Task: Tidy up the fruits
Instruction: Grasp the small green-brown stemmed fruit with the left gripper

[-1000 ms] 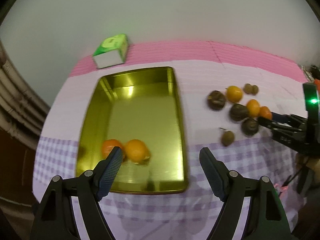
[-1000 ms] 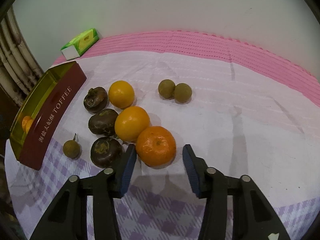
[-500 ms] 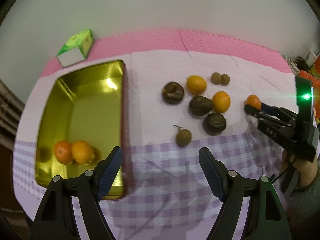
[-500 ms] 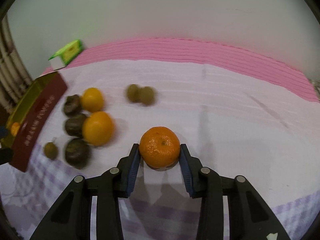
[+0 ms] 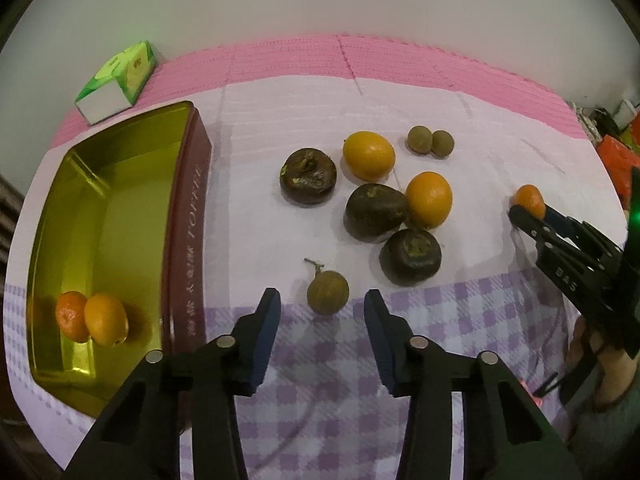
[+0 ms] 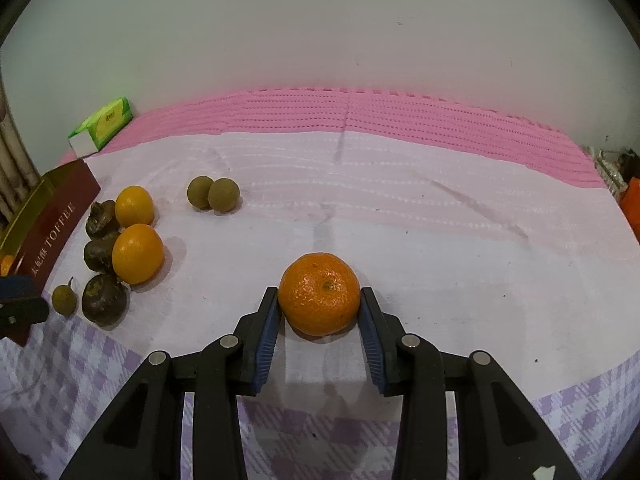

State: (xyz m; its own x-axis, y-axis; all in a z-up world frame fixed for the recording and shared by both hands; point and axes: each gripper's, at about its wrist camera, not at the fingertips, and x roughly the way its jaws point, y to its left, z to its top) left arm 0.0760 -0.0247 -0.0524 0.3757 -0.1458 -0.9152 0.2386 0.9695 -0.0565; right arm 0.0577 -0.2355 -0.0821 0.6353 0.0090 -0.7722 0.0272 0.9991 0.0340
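- Right gripper [image 6: 319, 312]: both pads are pressed against the sides of the mandarin [image 6: 319, 294], which sits low over the white part of the cloth [image 6: 400, 216], well apart from the other fruit. The pinch looks centred on the fruit's widest part; judged sound for carrying, provided pressure is not increased on the soft peel.
- Left gripper [image 5: 320, 312]: jaws are closing, with nothing yet between the pads. The small stemmed brown fruit [image 5: 328, 292] lies just beyond the fingertips, at the edge of the checked band.
- Recommendation for the left side: advance until the fruit sits between the pads before finishing the closure; closing short would only nudge it away. Grip the round body, not the stem.
- Risk noted: a dark fruit [image 5: 411, 256] lies near, to the upper right of the target; keep the outer finger clear of it.
- Middle ground: three dark fruits, two oranges [image 5: 429, 200] and two small brown ones [image 5: 431, 142] remain loose on the cloth.
- Gold tin [image 5: 176, 240], at left: already holds two orange fruits [image 5: 92, 320] at its near end. Judged the likely destination; ample bare floor remains.
- Far edge: a green tissue pack [image 5: 120, 76] on the pink mat, not involved.
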